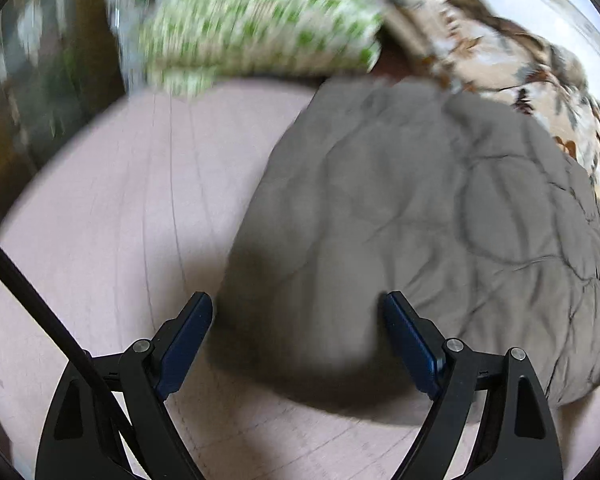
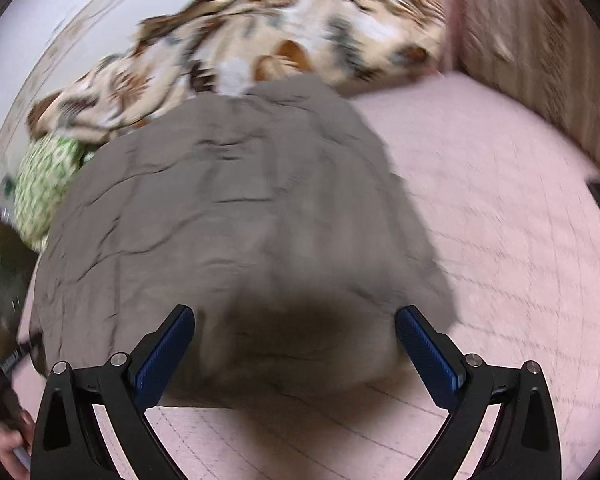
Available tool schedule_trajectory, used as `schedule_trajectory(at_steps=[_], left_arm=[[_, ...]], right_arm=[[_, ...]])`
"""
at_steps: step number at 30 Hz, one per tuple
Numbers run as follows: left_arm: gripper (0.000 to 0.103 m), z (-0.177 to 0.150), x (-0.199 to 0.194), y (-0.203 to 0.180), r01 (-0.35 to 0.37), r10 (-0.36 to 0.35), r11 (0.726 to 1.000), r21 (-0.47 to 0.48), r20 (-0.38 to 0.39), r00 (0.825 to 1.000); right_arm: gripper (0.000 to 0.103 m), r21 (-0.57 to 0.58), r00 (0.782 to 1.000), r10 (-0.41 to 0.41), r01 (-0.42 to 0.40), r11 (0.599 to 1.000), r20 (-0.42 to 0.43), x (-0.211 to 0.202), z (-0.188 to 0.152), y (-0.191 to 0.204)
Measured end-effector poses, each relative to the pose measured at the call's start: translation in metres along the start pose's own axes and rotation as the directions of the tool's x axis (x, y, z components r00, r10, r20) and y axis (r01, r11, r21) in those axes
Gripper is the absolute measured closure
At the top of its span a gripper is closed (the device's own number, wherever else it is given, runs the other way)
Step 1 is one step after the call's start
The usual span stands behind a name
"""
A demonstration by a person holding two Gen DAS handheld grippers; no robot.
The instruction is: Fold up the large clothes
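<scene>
A grey, wrinkled garment [image 1: 420, 220] of soft matte cloth lies in a rounded heap on the pink quilted bed [image 1: 100, 208]. Both the left tool [image 1: 298, 312] and the right tool [image 2: 295, 326] hang over its near edge, blue ribbed pads spread wide, gripping nothing. Behind lie a green-checked pillow [image 1: 252, 24] and a brown floral blanket [image 2: 260, 36]

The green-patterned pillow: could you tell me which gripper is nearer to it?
Left. The left gripper faces the green-patterned pillow across bare sheet; from the right gripper it lies beyond the grey garment.
</scene>
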State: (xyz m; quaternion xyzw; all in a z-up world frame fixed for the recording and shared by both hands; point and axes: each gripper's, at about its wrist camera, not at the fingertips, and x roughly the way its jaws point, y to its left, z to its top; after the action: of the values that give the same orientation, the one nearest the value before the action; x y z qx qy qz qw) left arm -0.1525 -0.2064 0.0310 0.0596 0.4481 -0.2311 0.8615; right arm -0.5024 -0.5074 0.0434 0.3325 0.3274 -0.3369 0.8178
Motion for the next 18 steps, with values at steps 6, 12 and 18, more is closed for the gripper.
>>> schedule_trajectory(at_steps=[6,12,18], left_arm=[[0.014,-0.007,-0.003,0.056,0.163,-0.184,0.966,-0.199,-0.087,0.979],[0.014,-0.028,-0.013,0.073,0.294,-0.337,0.905,-0.308,-0.094,0.937],[0.014,-0.036,0.005,0.067,0.31,-0.374,0.871,-0.38,-0.106,0.921]], right_arm=[[0.001,0.168,0.999,0.028,-0.022,0.986,-0.034,-0.006,-0.003,-0.049],[0.001,0.355,0.986,0.161,-0.138,0.925,-0.037,-0.006,-0.016,-0.087],[0.001,0.431,0.961,0.273,-0.228,0.873,-0.045,0.006,-0.021,-0.087]])
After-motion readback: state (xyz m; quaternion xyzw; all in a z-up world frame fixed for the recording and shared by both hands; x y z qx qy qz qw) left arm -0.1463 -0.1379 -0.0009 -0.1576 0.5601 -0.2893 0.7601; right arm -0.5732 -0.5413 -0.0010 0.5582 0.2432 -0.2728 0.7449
